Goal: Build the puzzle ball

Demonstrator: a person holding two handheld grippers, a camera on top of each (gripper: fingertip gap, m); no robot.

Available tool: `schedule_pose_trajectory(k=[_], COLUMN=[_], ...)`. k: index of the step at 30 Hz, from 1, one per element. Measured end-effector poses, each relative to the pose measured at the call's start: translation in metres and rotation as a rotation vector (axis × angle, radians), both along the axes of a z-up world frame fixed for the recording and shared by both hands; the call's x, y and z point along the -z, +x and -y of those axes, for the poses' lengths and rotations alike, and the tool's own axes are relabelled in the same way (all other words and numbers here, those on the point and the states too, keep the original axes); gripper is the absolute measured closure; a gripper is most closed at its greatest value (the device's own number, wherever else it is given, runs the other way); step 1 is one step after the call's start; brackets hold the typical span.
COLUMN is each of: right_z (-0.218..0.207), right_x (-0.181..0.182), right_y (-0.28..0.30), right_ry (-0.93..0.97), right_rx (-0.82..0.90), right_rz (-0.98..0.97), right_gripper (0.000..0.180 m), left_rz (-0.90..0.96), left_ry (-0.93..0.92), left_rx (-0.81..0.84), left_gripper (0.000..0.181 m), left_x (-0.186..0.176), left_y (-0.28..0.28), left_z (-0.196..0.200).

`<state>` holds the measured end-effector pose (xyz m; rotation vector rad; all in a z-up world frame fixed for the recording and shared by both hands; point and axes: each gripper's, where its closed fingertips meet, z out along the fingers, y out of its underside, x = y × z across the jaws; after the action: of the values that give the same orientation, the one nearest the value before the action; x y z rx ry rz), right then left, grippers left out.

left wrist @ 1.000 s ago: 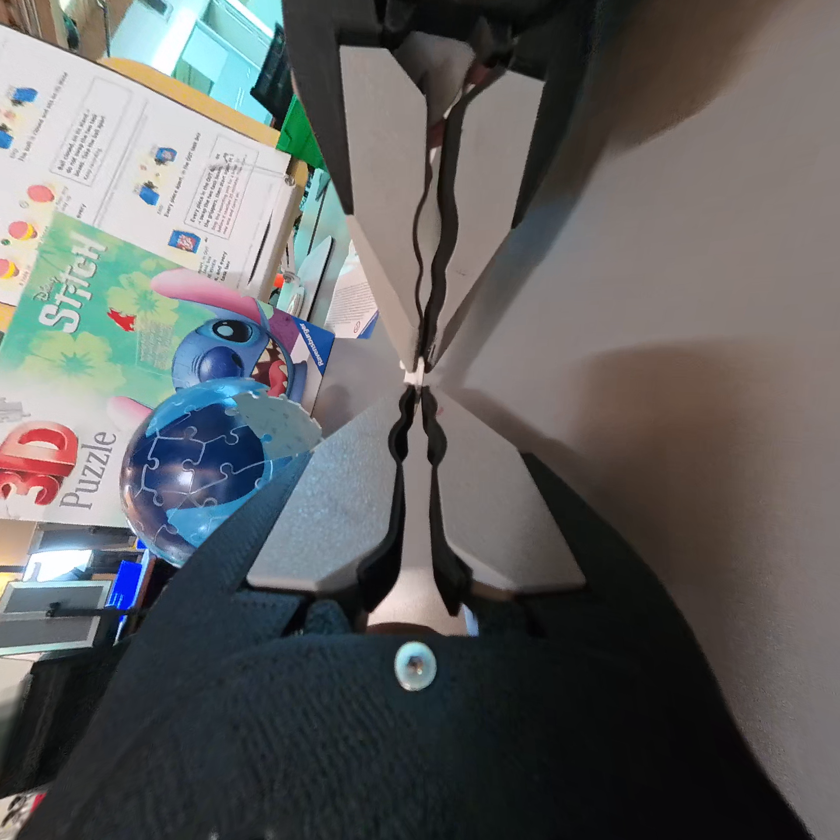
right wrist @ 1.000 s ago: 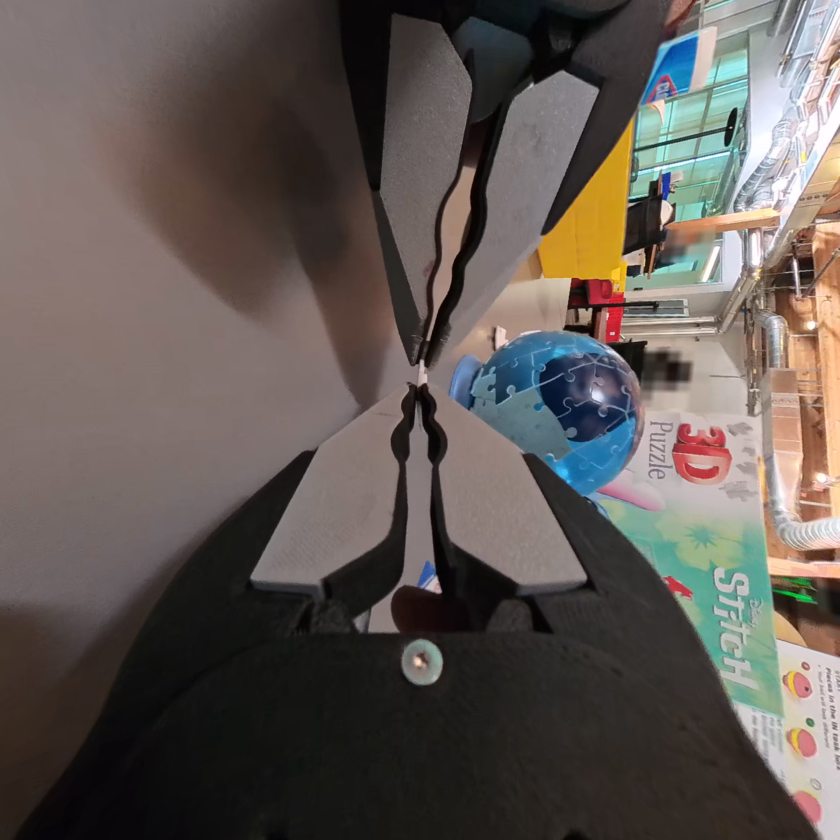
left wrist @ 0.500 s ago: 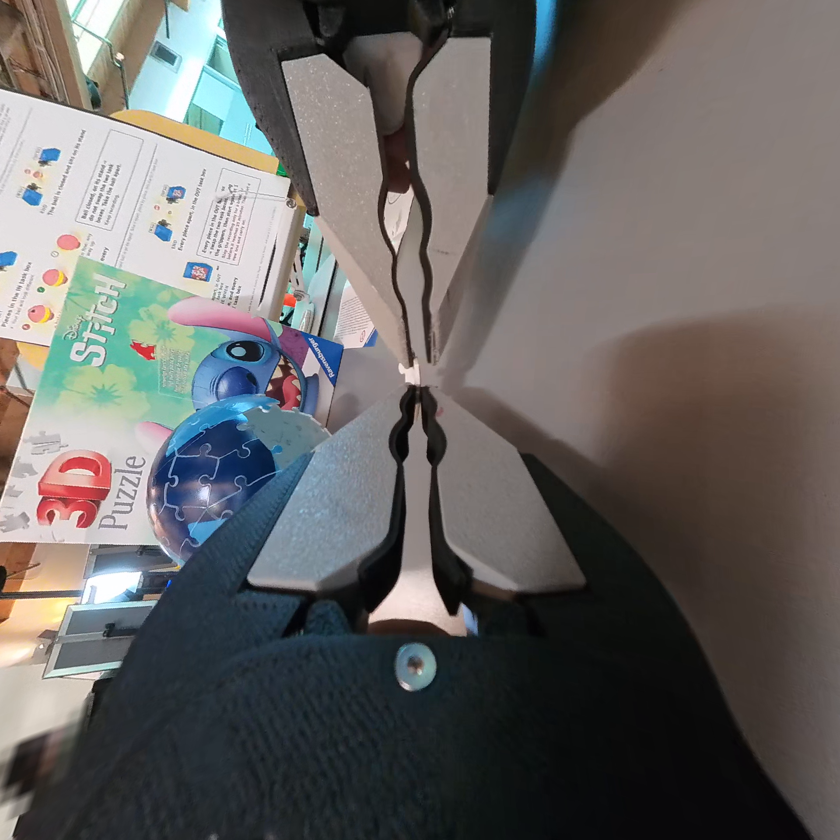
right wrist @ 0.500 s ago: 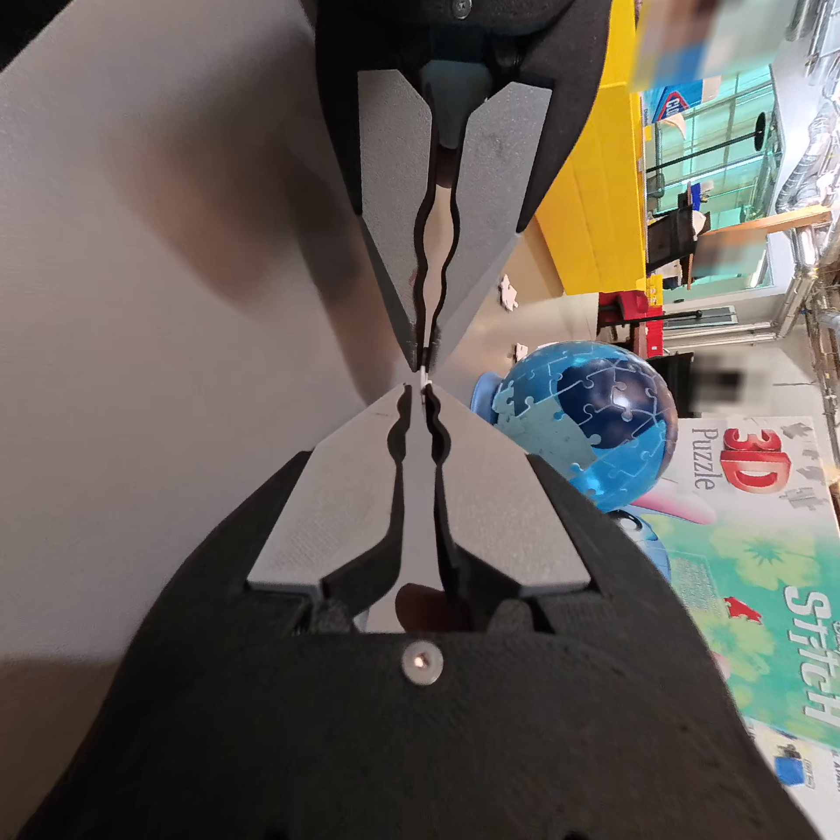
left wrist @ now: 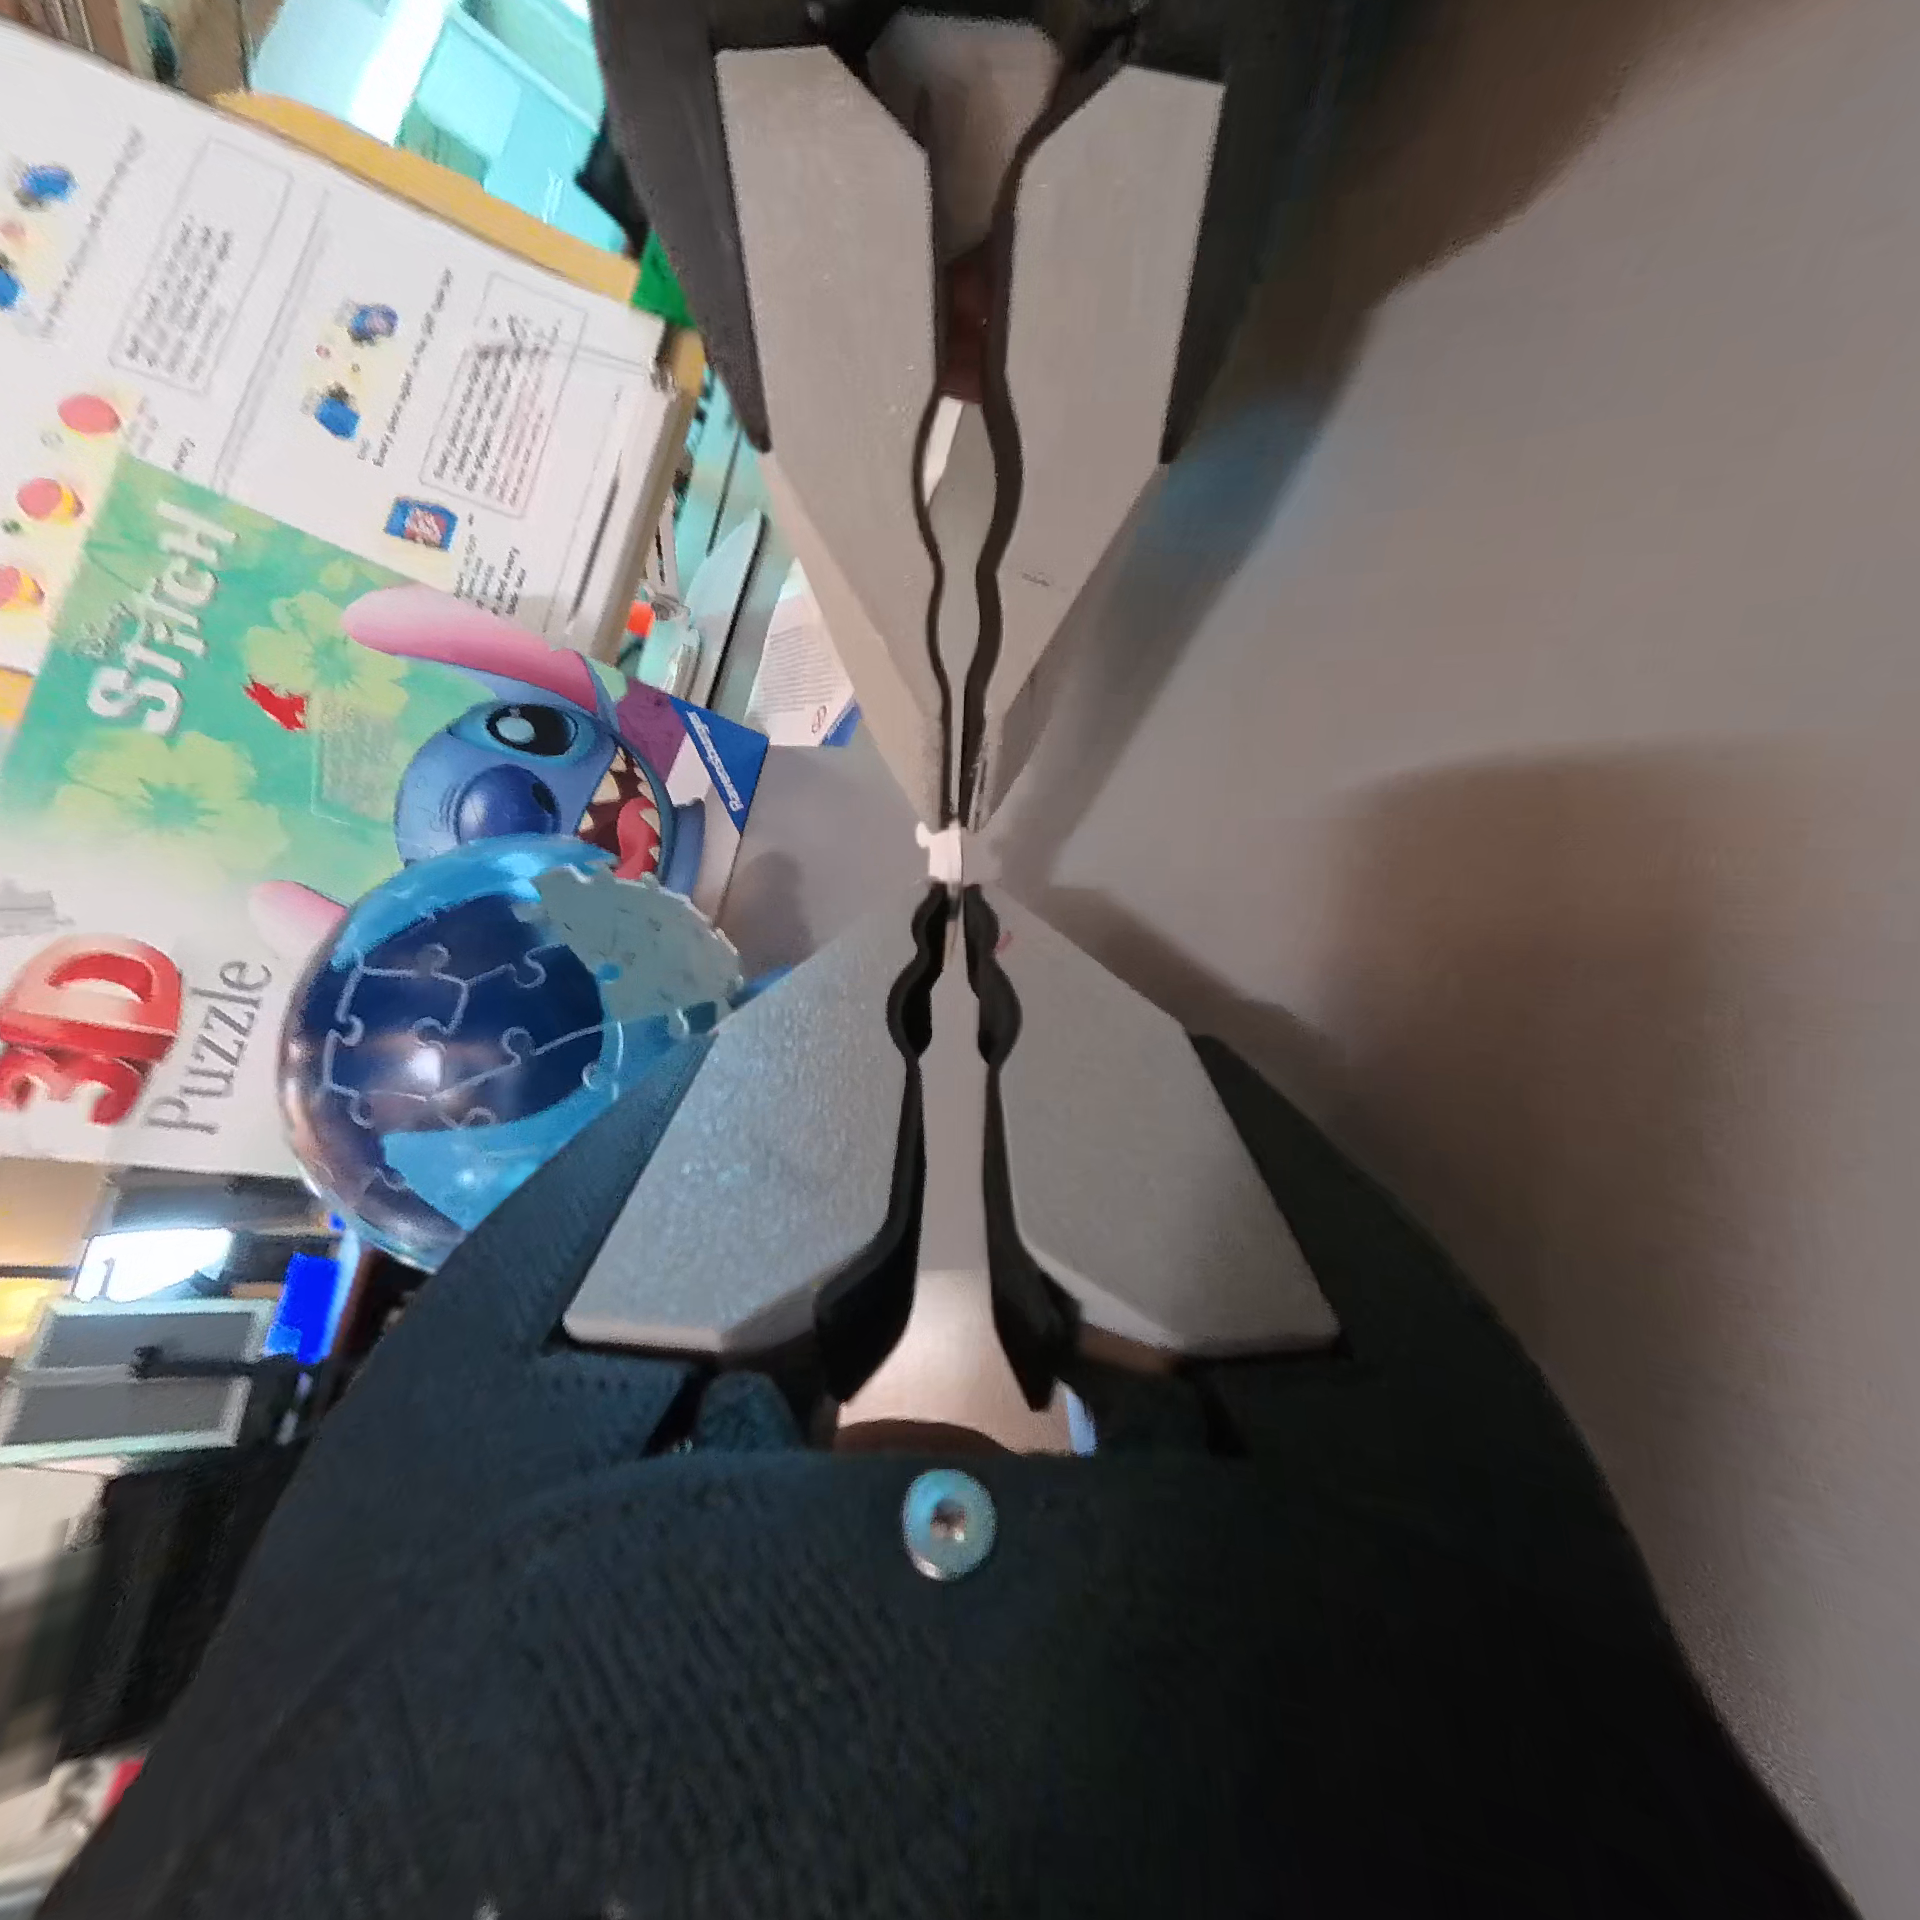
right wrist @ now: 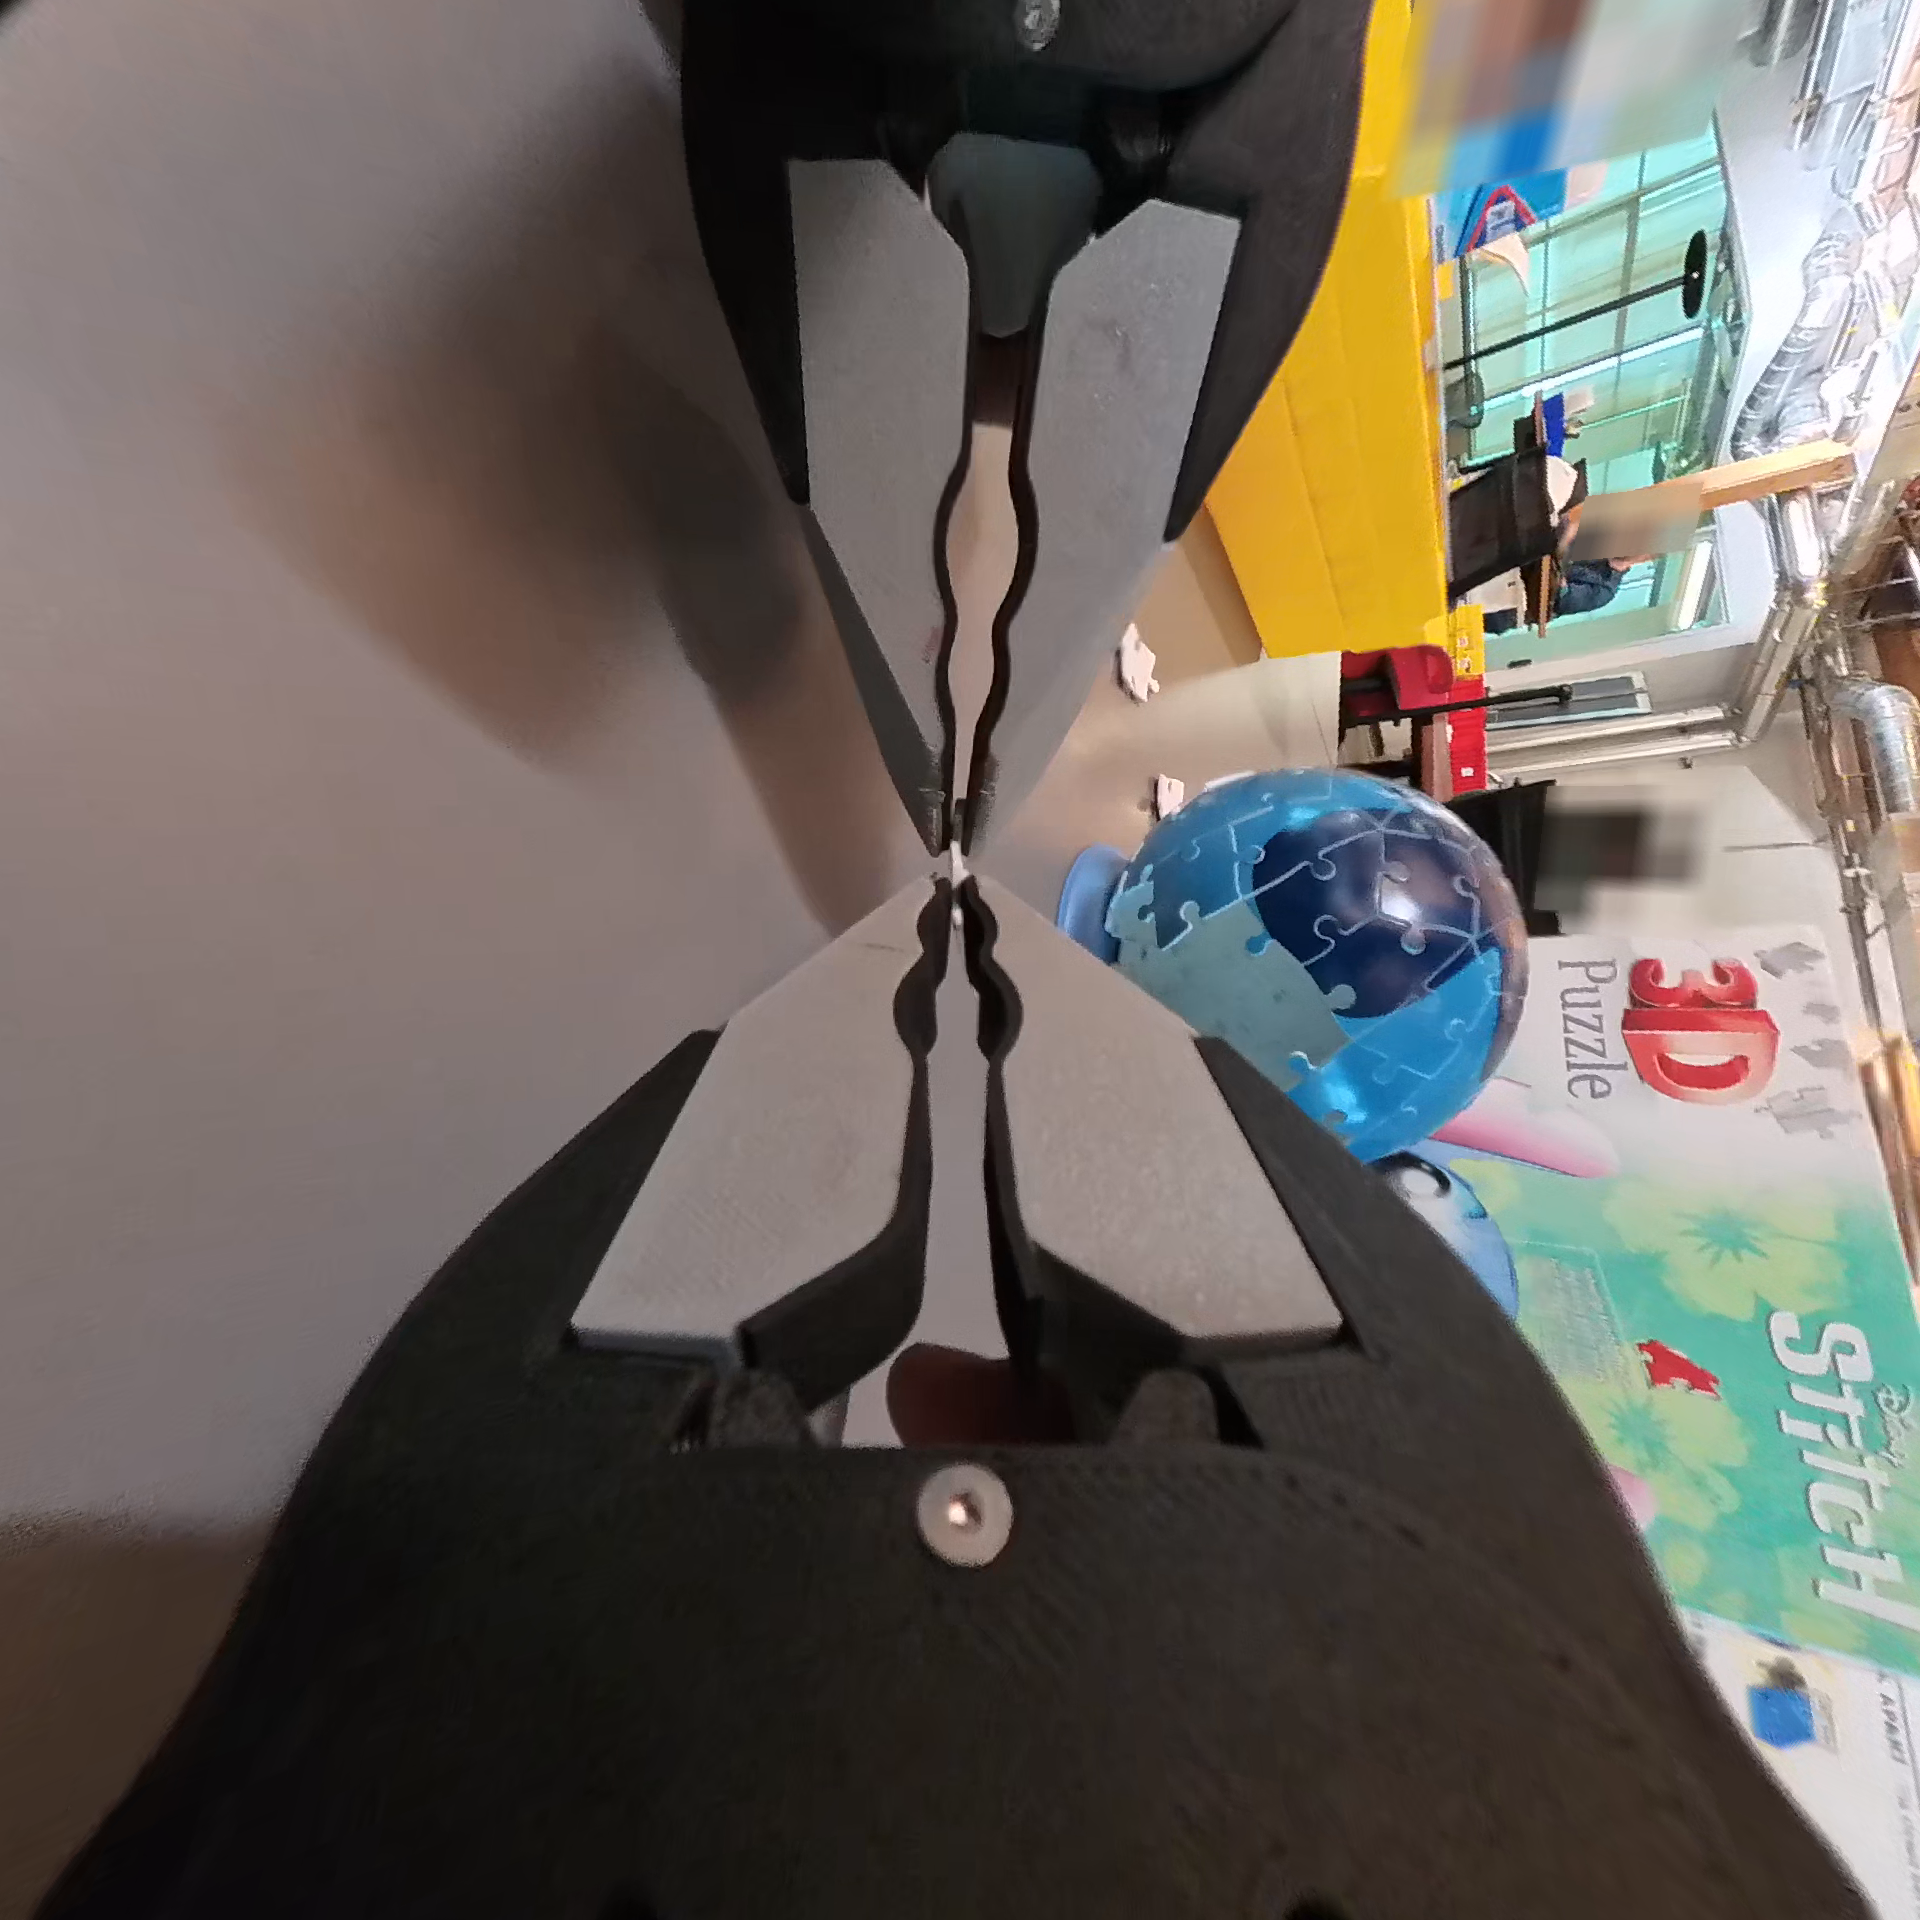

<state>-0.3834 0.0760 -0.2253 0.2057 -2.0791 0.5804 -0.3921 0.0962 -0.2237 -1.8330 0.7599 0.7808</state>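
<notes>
Jaws of both grippers, left (left wrist: 948,896) and right (right wrist: 954,902), pinching one white piece (left wrist: 943,854); puzzle ball (right wrist: 1320,971) at 3 o'clock, mostly built, gap remaining.

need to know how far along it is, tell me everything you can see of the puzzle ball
The puzzle ball is a glossy sphere of interlocked curved pieces that look like plastic, in light blue, pale blue and dark navy. One patch is open, showing a jagged edge of pieces and a matte grey-blue surface within. It sits on the grey table in front of the puzzle box. A blue part shows beside it. Neither gripper touches it.
</notes>
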Motion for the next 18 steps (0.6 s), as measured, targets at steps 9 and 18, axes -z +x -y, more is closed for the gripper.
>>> schedule_pose_trajectory(k=[9, 18], right_z=[-0.043, -0.048], right_x=[0.0, 0.005], right_y=[-0.061, -0.097], right_ry=[0.178, 0.242], right_rx=[0.298, 0.291], right_rz=[-0.197, -0.305], right_gripper=[0.18, 0.18], left_rz=[0.205, 0.199], left_ry=[-0.024, -0.037], left_rx=[-0.126, -0.153], left_gripper=[0.154, 0.16], left_x=[0.0, 0.004], left_y=[-0.029, -0.034], left_z=[0.009, 0.009])
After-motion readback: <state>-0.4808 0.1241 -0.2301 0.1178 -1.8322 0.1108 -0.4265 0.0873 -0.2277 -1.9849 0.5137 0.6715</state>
